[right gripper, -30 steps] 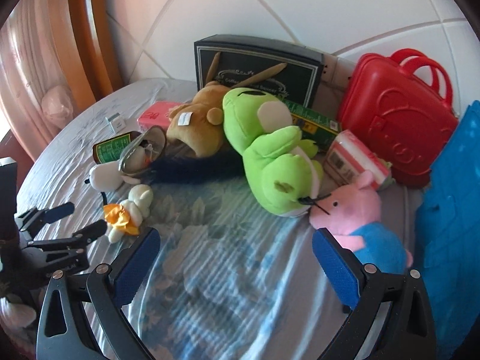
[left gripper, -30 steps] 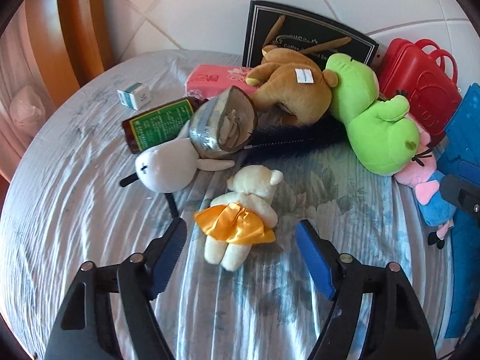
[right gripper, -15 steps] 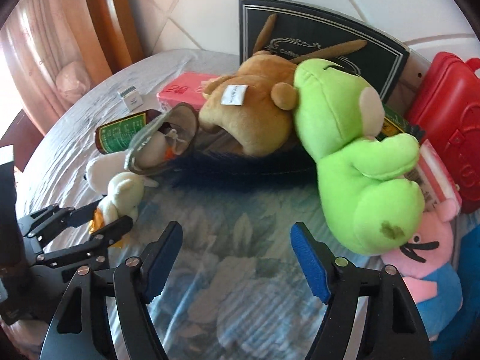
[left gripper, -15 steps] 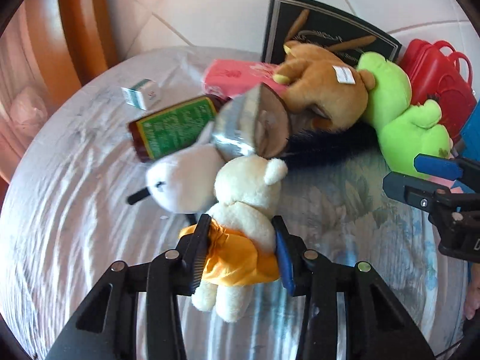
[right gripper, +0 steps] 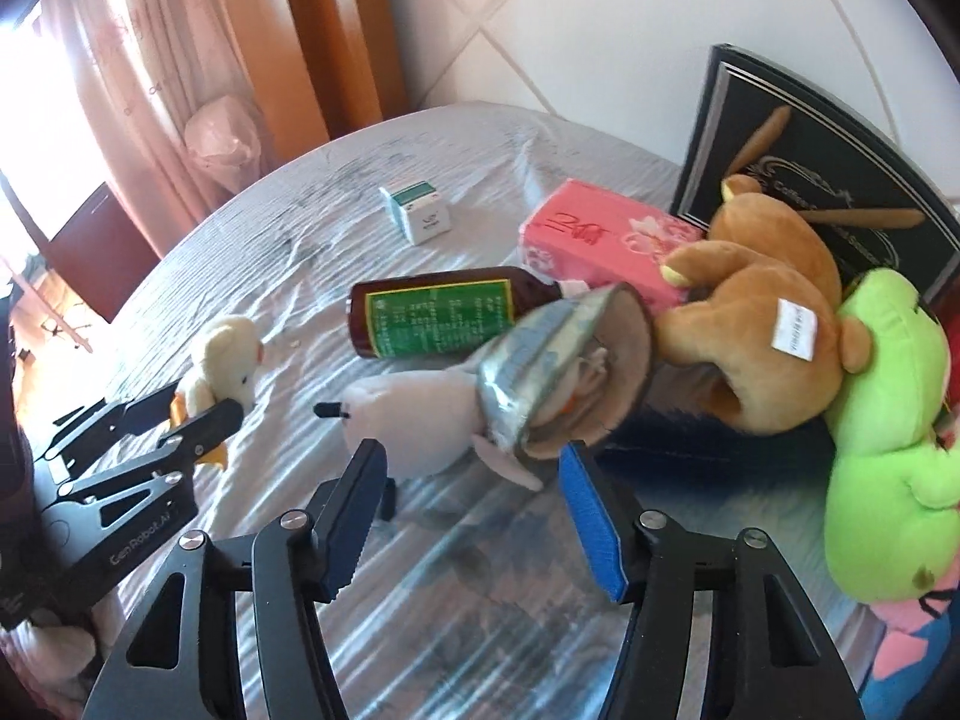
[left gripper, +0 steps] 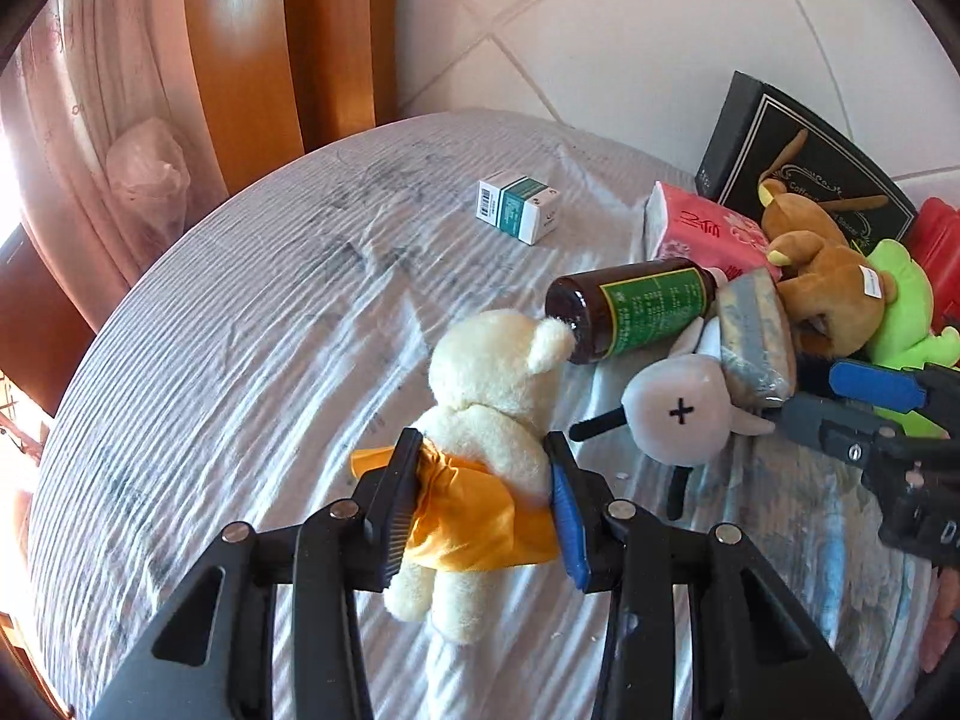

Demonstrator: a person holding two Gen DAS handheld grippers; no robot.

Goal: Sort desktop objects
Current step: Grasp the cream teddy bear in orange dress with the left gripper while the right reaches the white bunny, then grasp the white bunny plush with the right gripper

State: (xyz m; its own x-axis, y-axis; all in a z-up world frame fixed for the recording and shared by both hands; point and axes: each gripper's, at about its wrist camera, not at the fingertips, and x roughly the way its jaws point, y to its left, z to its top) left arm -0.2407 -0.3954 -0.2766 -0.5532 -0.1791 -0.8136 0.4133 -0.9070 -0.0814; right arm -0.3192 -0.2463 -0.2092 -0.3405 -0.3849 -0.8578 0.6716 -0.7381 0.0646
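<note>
While the left gripper (left gripper: 483, 495) clamps the cream teddy bear (left gripper: 492, 384) at its orange skirt, both pads pressed into the plush, the bear's head sits beside the base of a brown bottle (left gripper: 630, 306) lying on its side with a green label. Right gripper (right gripper: 474, 501): jaws have just been narrowing, now partly apart, and no pad touches anything; the white rabbit plush (right gripper: 420, 420) lies just ahead between the fingertips, with a grey pouch (right gripper: 558, 366) open-mouthed against it. All rest on a round table with a striped cloth (left gripper: 240, 330). Behind the bottle: pink tissue pack (right gripper: 600, 240), 1 small white-and-teal box (left gripper: 519, 210) standing apart. To the right: brown bear plush (right gripper: 762, 324), green frog plush (right gripper: 888, 438), black framed box (right gripper: 810, 138) leaning against the tiled wall.
</note>
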